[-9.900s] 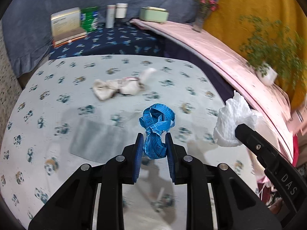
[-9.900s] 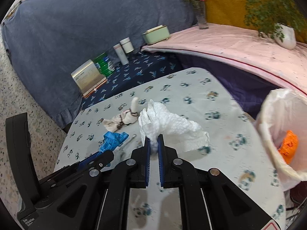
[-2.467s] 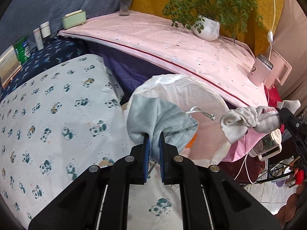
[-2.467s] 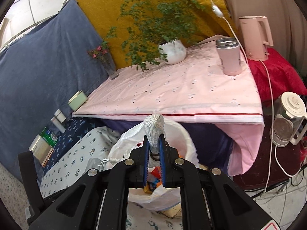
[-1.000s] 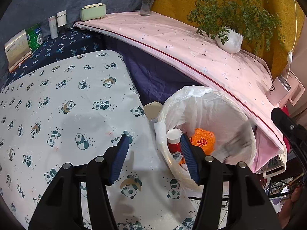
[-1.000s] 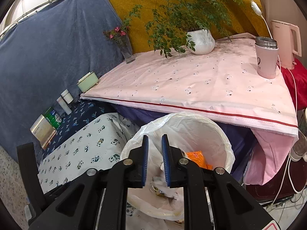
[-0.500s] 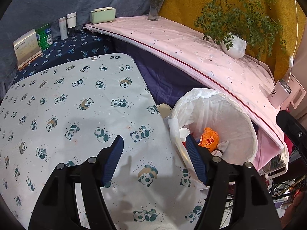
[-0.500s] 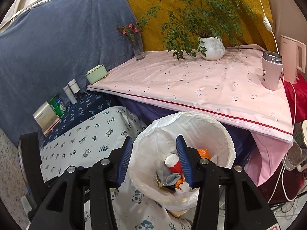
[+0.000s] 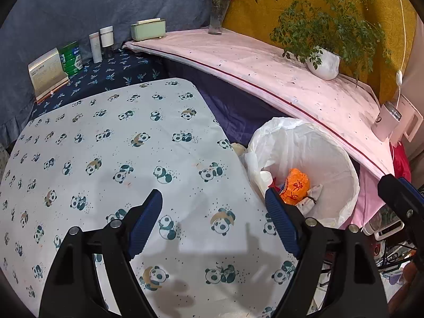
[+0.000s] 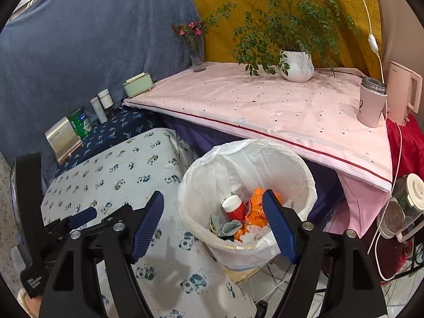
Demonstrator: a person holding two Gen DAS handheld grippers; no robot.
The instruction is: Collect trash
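A white-lined trash bin (image 9: 341, 156) (image 10: 286, 164) stands beside the panda-print table (image 9: 111, 143) (image 10: 119, 164). Inside it lie an orange wrapper (image 9: 295, 186) (image 10: 255, 212), a red bottle with a white cap (image 10: 234, 208), a grey cloth (image 10: 228, 226) and a white sock (image 9: 311, 198). My left gripper (image 9: 214, 222) is open and empty above the table's right edge. My right gripper (image 10: 213, 222) is open and empty above the bin's near rim. The left gripper also shows at the left of the right wrist view (image 10: 79, 217).
A pink-covered table (image 9: 278, 66) (image 10: 265, 106) behind the bin carries a potted plant (image 9: 324, 62) (image 10: 296, 65), a flower vase (image 10: 197, 55), a pink mug (image 10: 371, 103) and a kettle (image 10: 404, 92). Boxes and bottles (image 9: 71, 58) stand on a dark blue surface at the back.
Both grippers have opened wide, dropped the grey cloth and the sock into the bin, and pulled back and up from it. The table top shows no trash now.
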